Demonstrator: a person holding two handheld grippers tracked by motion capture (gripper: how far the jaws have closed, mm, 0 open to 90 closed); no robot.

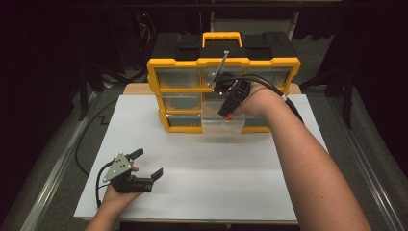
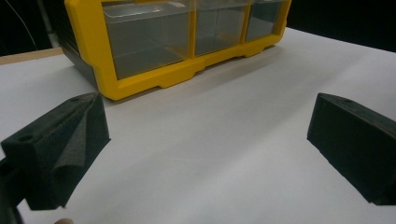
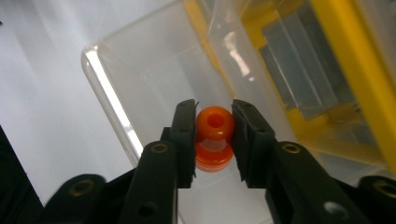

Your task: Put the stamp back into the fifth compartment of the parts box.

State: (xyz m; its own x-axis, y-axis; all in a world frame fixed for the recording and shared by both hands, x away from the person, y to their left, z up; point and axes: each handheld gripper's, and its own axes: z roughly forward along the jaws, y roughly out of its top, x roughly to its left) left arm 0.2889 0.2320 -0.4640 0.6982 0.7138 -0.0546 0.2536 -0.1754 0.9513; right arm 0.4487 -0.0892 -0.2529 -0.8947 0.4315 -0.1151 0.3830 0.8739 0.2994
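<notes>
Orange bead (image 3: pixel 214 138) is sitting pinched between the two black jaws of the right gripper (image 3: pixel 214 140), its bore hole facing the camera in the right gripper view. It is hanging over the clear pulled-out drawer (image 3: pixel 140 88), whose rim is running close along the left of the jaws, with open room inside the drawer's walls. In the high view the right gripper (image 1: pixel 228 114) is pointing down at that drawer (image 1: pixel 222 126), which is sticking out of the bottom row of the yellow organizer (image 1: pixel 223 62); the bead there is showing as a small orange spot at the jaw tips.

One bead is being counted, one drawer pulled out, and two grippers. The organizer's front is showing three rows of clear drawers.

Down near the front edge of the white tabletop (image 1: pixel 216 173), the left gripper (image 1: pixel 146 163) is resting with its jaws spread wide and nothing between them, well apart from the organizer. The left gripper view is showing bare white surface between its jaws (image 2: pixel 205 149) and the organizer's bottom row (image 2: pixel 154 42) beyond, detail the high view is too far off to give.
</notes>
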